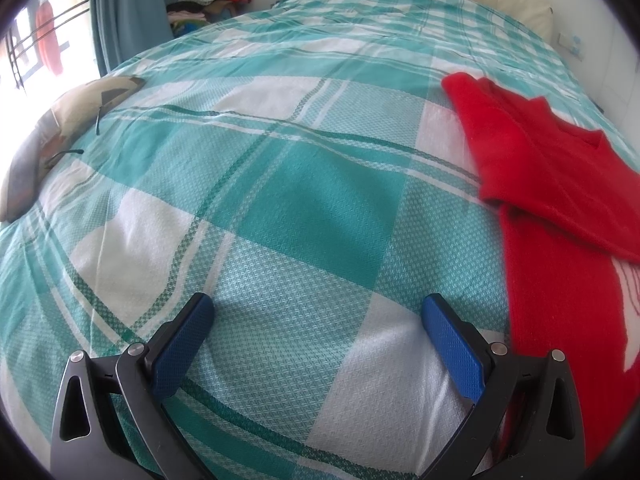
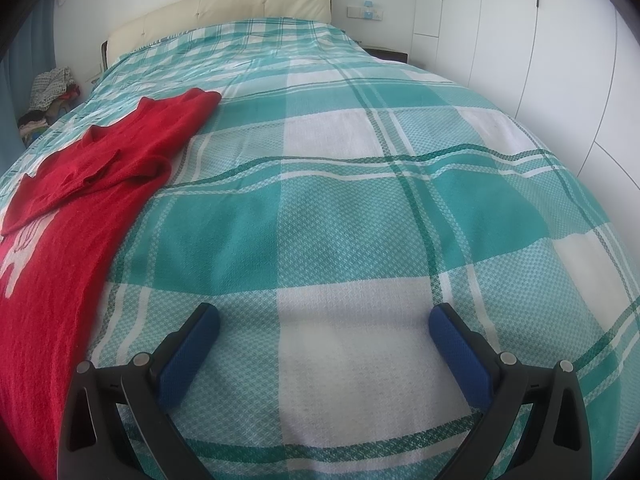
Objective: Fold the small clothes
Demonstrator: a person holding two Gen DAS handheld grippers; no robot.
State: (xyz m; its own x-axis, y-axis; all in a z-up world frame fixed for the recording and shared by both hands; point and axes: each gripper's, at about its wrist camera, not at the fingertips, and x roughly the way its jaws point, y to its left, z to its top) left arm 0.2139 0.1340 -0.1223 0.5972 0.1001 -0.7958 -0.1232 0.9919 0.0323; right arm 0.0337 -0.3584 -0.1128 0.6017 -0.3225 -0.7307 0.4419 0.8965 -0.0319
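My left tool (image 1: pixel 318 314) and right tool (image 2: pixel 324 322) both gape wide, empty; the red sweater (image 1: pixel 560 208) lies between them (sleeves already in); I'd pinch its near hem corners evenly.

Left gripper (image 1: pixel 318 312) spread wide over the checked bedspread (image 1: pixel 280 184) — nothing between its blue fingers (image 1: pixel 184 344). Red sweater (image 1: pixel 552 200) lying at right, sleeve folded across — pillow (image 1: pixel 48 136) far left.

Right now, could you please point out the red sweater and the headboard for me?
red sweater (image 2: pixel 132 148): right wrist view, on the folded-over sleeve.
headboard (image 2: pixel 240 8): right wrist view, on the cream padded front.
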